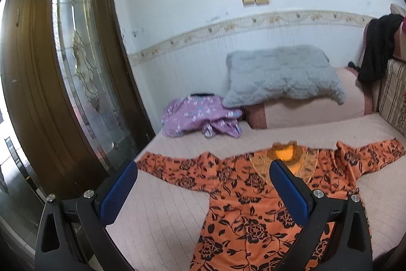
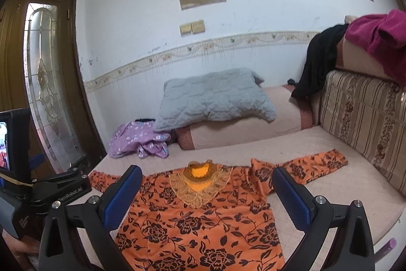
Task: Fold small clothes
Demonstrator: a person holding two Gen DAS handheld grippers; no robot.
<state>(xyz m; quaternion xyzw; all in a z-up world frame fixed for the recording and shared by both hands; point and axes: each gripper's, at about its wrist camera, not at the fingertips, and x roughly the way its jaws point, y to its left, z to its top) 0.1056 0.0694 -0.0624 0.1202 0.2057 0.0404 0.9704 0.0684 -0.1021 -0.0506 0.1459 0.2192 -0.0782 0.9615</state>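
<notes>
**Lining up the 1st fold**

Left wrist: my left gripper point(image 1: 203, 184) gapes wide, empty, above the orange floral top point(image 1: 243, 194) lying flat on the bed point(image 1: 162, 207).

Right wrist: my right gripper point(image 2: 206, 191) likewise. I should pinch each sleeve cuff cleanly.

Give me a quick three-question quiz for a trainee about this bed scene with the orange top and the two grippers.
1. True or false: the orange floral top lies spread flat, both sleeves out.
2. What sits nearest the purple garment? A) grey quilted pillow B) striped cushion C) magenta cloth
3. Fill in: the left gripper and right gripper both hang ____, holding nothing.

Key: 1 true; 2 A; 3 open.
</notes>
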